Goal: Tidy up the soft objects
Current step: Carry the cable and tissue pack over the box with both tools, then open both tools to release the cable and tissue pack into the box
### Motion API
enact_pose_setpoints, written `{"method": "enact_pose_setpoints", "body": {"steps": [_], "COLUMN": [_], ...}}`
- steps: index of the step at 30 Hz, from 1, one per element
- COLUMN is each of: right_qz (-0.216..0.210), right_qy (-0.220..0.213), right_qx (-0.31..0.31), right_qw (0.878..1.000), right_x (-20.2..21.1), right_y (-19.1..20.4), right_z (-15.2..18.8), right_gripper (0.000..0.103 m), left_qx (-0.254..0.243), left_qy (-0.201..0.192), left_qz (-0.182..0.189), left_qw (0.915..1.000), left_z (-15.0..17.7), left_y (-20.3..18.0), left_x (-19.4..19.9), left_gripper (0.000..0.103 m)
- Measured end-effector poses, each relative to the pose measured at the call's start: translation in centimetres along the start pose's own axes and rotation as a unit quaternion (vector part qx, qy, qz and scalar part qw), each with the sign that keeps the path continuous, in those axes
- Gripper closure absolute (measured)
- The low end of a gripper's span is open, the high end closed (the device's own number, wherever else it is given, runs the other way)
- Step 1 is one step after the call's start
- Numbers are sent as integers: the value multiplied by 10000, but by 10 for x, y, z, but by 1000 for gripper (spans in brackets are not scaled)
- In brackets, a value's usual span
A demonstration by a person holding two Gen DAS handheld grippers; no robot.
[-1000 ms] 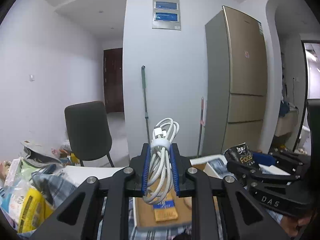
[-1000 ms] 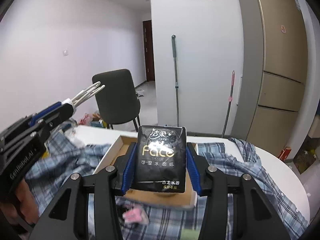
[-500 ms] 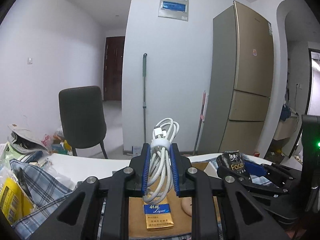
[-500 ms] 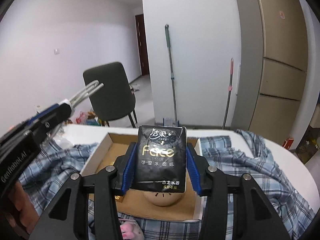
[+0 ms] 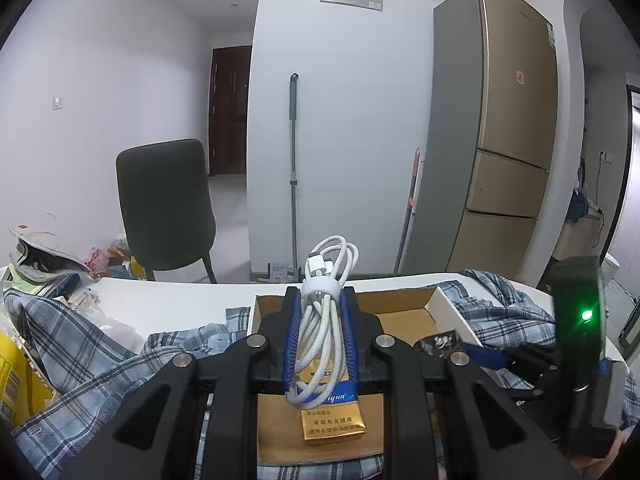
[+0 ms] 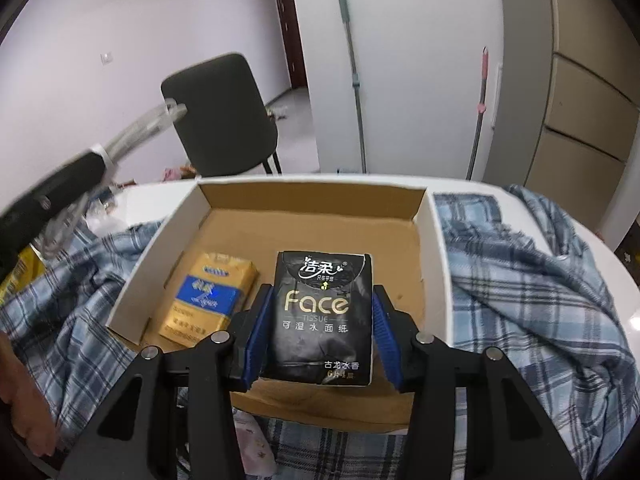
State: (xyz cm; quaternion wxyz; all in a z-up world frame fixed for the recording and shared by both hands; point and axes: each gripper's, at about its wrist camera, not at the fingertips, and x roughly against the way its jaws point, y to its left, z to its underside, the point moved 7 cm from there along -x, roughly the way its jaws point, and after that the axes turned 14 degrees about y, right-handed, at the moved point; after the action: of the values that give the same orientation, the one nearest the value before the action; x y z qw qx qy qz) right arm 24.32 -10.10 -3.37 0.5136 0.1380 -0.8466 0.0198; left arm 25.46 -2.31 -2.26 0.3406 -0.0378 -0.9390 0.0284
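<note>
My left gripper (image 5: 319, 334) is shut on a coiled white cable (image 5: 322, 322) that stands upright between its blue pads. It hangs over the near left part of an open cardboard box (image 5: 404, 314). My right gripper (image 6: 322, 334) is shut on a black "Face" tissue pack (image 6: 322, 312), held low over the middle of the same box (image 6: 316, 236). A gold and blue packet (image 6: 208, 300) lies flat in the box's left half, also visible as the packet (image 5: 334, 426) under the cable. The left gripper's blurred body (image 6: 52, 196) shows at the left of the right wrist view.
A blue plaid shirt (image 6: 520, 280) is spread on the white round table (image 5: 168, 300) around and under the box. Bags and clutter (image 5: 24, 360) pile at the table's left. A dark chair (image 5: 164, 208), mops and a fridge (image 5: 496, 128) stand beyond.
Both grippers have come down and forward over the box with their loads still held. The box now fills more of both views, and the right gripper tilts more steeply into it.
</note>
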Motion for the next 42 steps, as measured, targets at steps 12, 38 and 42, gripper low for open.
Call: {"method": "enact_pose_setpoints", "body": {"steps": [12,38,42], "right_qz": [93,70,68], "right_qy": [64,160,106], "right_qx": [-85,-107,-147], "right_qw": [9999,9998,9998], "right_x": [-9,-9,-5], "right_y": [-6,-8,-10], "right_z": [1,6,4], "right_gripper": [34,30,30], "left_qx": [135,135,97], "left_qy": [213,921,690], "left_qz": [-54,-505,-419], "left_qw": [9997,9944,9967], "left_z": [8,31,23], "left_y": [11,20,18], "left_x": [-12,-61,-46], "left_gripper": [82,23,23]}}
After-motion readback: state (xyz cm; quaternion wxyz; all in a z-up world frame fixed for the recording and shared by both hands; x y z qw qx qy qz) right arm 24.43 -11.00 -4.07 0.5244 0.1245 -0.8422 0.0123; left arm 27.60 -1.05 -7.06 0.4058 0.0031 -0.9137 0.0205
